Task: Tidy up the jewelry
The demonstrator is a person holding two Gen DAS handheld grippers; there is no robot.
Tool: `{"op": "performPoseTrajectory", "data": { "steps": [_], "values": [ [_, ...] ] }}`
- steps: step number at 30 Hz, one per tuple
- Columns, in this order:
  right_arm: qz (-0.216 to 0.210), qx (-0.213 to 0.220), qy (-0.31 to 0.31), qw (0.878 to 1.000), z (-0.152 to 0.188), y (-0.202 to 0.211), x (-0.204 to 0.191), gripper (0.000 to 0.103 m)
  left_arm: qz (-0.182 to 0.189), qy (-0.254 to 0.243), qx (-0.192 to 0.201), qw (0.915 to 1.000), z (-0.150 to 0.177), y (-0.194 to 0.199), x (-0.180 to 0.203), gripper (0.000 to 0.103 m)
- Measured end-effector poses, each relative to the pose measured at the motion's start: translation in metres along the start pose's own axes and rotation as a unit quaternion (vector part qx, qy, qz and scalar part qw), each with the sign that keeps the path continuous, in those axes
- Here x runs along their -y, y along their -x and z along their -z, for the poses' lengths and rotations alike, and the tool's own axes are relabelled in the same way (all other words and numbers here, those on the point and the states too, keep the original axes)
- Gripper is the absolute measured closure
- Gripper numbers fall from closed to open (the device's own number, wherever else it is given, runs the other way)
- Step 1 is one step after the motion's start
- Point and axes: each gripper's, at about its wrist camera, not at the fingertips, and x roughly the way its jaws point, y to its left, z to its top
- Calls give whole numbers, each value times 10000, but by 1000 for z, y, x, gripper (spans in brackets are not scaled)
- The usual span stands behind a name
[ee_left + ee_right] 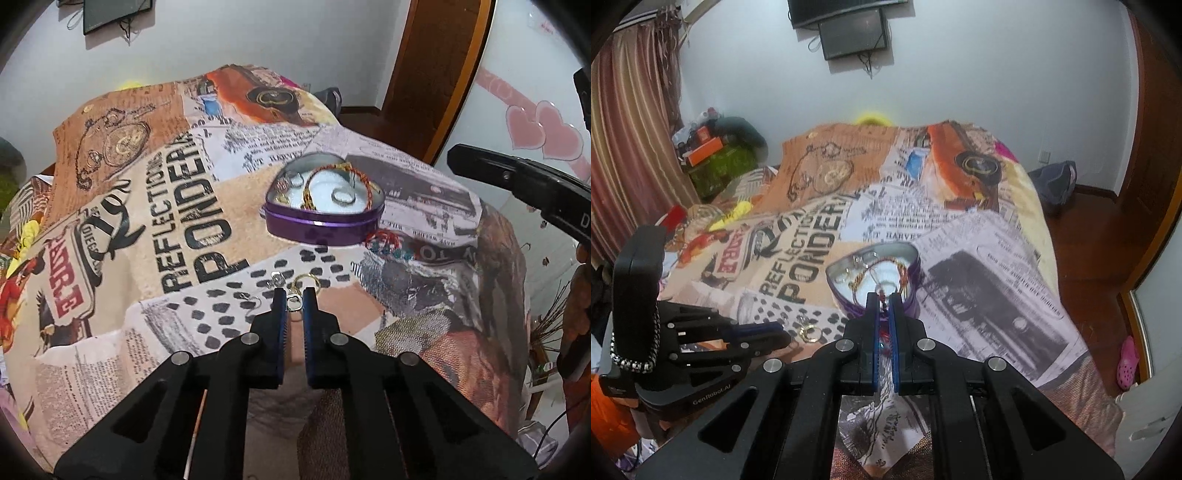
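A bed fills most of both views, covered by a printed bedspread (184,206) with newspaper text, a pocket watch, an orange car and the words "REFLECTIONS PONDER". Behind it are a pale wall and, in the right wrist view, striped curtains (631,140) at the left.

On the bedspread sits a purple heart-shaped tin (325,206), open, with a white lining. Inside it lie a red-and-gold braided bracelet (332,173), a silver ring (341,195) and some smaller pieces near the tin's far lobe that are too small to name.

The left gripper (294,301) points down at the bedspread just in front of the tin. Its jaws are closed together on a small silver clasp, part of a gold hoop earring (308,282) that lies on the dotted patch of the print. A second small silvery piece (276,279) lies just to the left of the hoop, and another thin earring hook (249,297) lies further left.

The right gripper (884,301) hangs above the tin's near edge. Its jaws are closed on a thin red beaded strand (884,295) that dangles between the blue pads. In the left wrist view a tangle of red thread with blue-green beads (384,243) rests on the bedspread, touching the tin's right corner.
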Motion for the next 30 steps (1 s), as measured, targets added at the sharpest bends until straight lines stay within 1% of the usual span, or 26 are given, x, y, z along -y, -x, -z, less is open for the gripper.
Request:
{"op": "performPoseTrajectory", "data": {
  "steps": [9,13,15,18,20,21,23,24,25,28,30],
  "values": [
    [79,353,152,9992,-18,20,-11,99,-54,107,358,9993,-12,26,-9,96],
    [87,407,216,9989,-20,21,-14,99,-22,115,461,9989,-15,34,-8,96],
    [-27,254,184,9995,-17,14,-13,99,6,122,472,9988,-14,35,-8,96],
    [-184,-197,49,9996,-5,-6,-8,98,18,94,435,9990,-11,34,-5,96],
    [-199,-520,14,9984,4,-19,-6,94,23,93,392,9992,-9,31,-5,96],
    [-175,-696,3,9974,10,-29,-4,91,25,103,360,9993,-8,29,-6,96],
    [-139,-875,-8,9961,19,-39,-4,82,30,125,318,9994,-6,26,-7,96],
    [-145,-961,-7,9953,22,-44,-3,74,35,145,290,9995,-6,24,-8,96],
    [-162,-1035,-4,9945,26,-50,-3,68,38,157,273,9995,-5,23,-9,96],
    [-219,-1176,52,9928,32,-59,-3,67,33,177,241,9995,-4,20,-10,96],
    [-152,-1219,72,9924,33,-64,-2,68,37,194,221,9996,-4,19,-11,96]
  ]
}}
